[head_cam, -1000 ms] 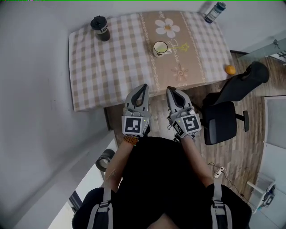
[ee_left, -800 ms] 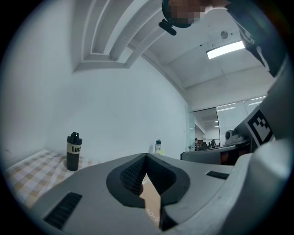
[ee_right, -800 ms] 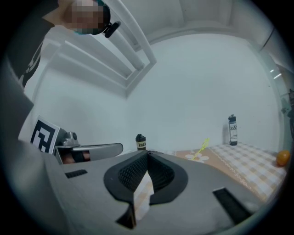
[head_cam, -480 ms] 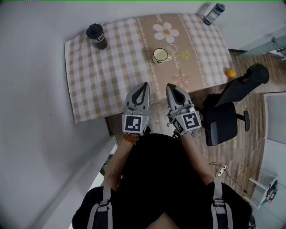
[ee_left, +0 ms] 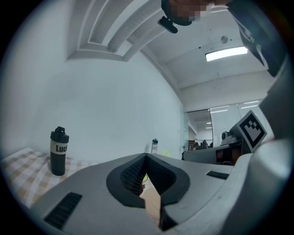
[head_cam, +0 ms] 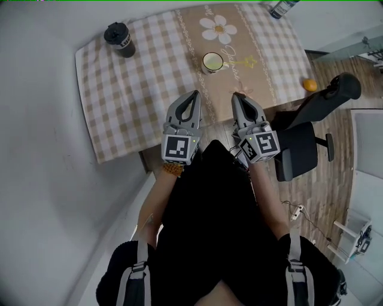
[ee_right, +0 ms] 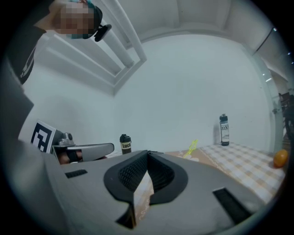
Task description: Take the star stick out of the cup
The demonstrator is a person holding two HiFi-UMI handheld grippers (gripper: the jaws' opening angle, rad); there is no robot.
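A pale cup (head_cam: 212, 61) stands on the brown runner of the checked table (head_cam: 137, 95). The yellow star stick (head_cam: 240, 61) leans out of it to the right, and its top shows in the right gripper view as the star stick (ee_right: 192, 148). My left gripper (head_cam: 192, 95) and right gripper (head_cam: 237, 95) hover side by side over the table's near edge, short of the cup. Both are shut with nothing between the jaws, as the left gripper (ee_left: 146, 156) and right gripper (ee_right: 148, 151) show in their own views.
A black tumbler (head_cam: 118, 39) stands at the table's far left. A bottle (head_cam: 281, 7) stands at the far right corner and an orange (head_cam: 309, 85) lies at the right edge. A black office chair (head_cam: 311, 128) stands right of the table on the wood floor.
Both grippers have moved forward from in front of the table to over its near edge, closer to the cup. They stayed shut.
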